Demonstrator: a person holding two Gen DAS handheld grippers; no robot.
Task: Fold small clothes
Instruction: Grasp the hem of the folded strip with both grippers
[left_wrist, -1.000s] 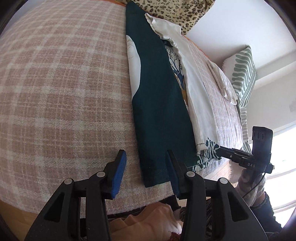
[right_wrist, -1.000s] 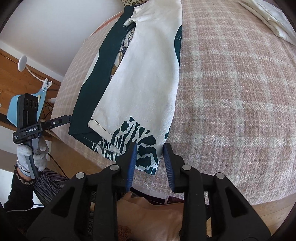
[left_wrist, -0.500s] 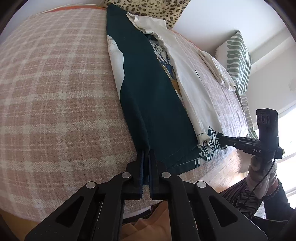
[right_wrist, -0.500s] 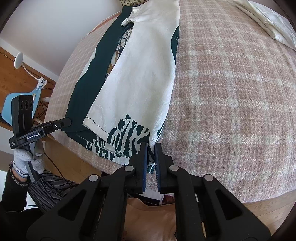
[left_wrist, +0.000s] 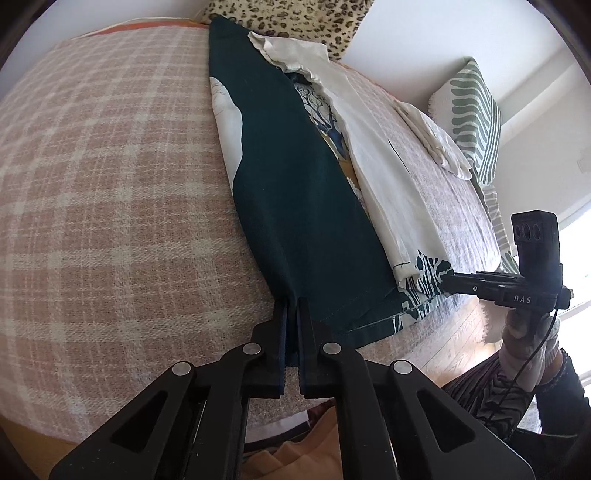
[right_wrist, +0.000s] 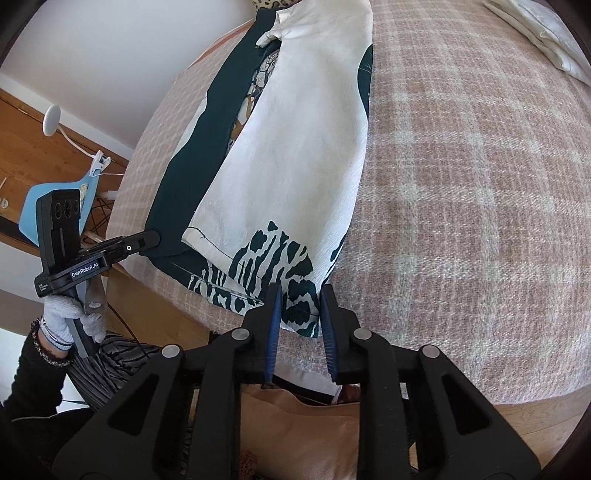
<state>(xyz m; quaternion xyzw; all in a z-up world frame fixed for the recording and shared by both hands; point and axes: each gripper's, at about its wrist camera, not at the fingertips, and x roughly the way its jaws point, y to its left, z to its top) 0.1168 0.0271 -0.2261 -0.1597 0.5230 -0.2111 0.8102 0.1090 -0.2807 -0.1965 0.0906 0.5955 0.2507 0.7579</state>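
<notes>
Dark-green and white printed garment (left_wrist: 295, 192) lies lengthwise on the checked bed (left_wrist: 110, 192). Left tongs (left_wrist: 292, 306) clamp its near left corner. Right tongs (right_wrist: 298, 295) are opening, pads just apart, straddling the near right corner.

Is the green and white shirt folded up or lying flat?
Partly folded: the shirt has both long sides turned inward, white inside showing, stretched lengthwise on the bed.

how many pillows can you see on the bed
2: a leopard-print pillow at the far end of the bed beyond the green garment, and a green-and-white patterned pillow by the wall. Others may lie outside the views.
</notes>
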